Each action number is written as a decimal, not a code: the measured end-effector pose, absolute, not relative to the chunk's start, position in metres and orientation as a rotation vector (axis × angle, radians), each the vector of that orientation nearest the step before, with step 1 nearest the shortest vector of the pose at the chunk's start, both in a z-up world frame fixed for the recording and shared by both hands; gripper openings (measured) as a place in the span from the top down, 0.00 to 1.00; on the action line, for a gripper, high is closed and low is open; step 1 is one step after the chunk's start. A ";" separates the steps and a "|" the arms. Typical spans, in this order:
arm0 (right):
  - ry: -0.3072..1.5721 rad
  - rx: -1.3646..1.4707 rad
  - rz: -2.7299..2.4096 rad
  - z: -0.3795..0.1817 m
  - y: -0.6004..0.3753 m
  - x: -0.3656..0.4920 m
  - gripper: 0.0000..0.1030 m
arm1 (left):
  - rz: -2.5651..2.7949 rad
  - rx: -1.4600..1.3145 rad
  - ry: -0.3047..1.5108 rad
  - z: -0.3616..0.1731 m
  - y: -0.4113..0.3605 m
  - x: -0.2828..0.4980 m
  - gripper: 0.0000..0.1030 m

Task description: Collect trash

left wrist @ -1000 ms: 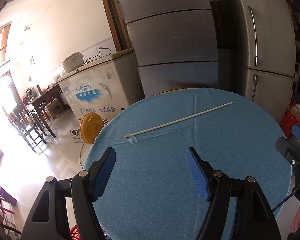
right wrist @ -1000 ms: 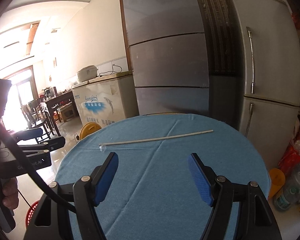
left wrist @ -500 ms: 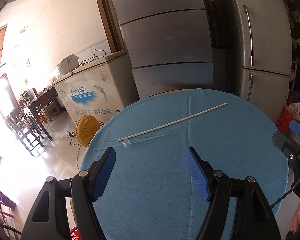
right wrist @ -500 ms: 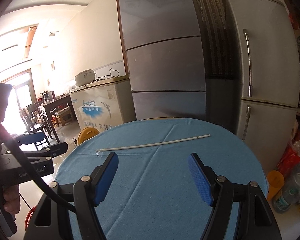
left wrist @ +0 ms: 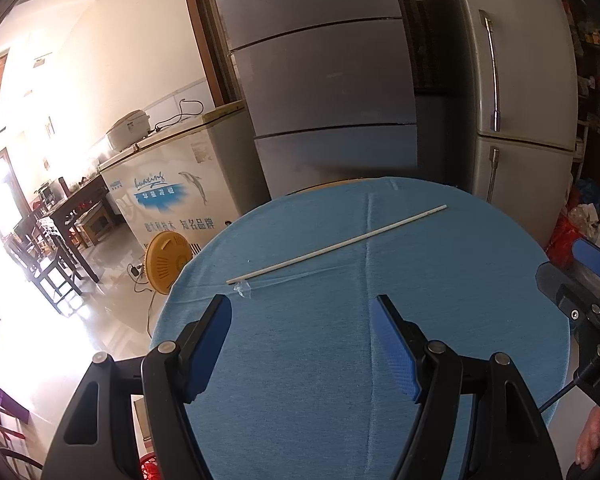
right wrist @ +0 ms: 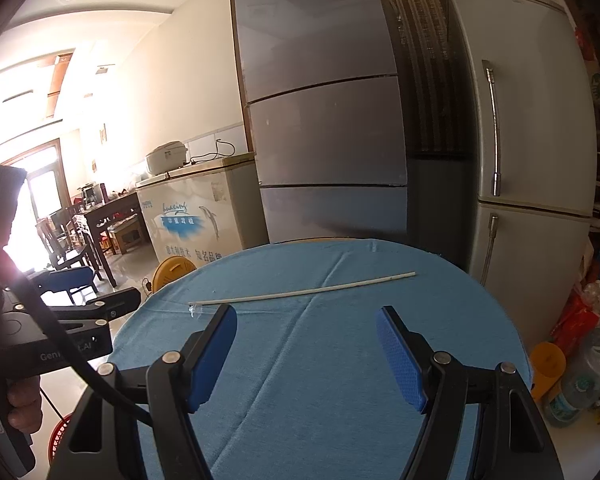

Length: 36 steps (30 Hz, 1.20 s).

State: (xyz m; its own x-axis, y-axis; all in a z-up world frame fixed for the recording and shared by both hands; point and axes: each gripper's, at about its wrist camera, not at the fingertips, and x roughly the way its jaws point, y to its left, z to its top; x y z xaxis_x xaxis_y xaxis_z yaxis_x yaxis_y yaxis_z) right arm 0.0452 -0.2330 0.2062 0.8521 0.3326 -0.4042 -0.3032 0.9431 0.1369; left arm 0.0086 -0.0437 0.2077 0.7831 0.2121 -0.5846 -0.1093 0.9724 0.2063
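Both tools, left and right, are hovering spread and empty over the blue table. The white stick and a clear scrap are lying uncollected beyond them; collecting seems not yet begun.

The white chest freezer carries a blue label with a dolphin picture. On the label a cursive brand word stands; it looks like "huaxing", but I cannot read it surely. Under the label there is a row of Chinese characters, and the last four read "知名品牌". The black body of the left gripper, seen in the right wrist view, has pale letters "Gen", half hidden by a cable. The black body at the right edge of the left wrist view shows "DA".
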 end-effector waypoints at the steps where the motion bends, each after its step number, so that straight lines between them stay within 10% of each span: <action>1: 0.438 0.070 0.334 0.206 -0.233 0.045 0.27 | 0.174 0.166 0.649 0.208 -0.044 0.009 0.29; 36: 0.440 0.042 0.340 0.211 -0.223 0.044 0.27 | 0.147 0.128 0.646 0.207 -0.038 0.006 0.29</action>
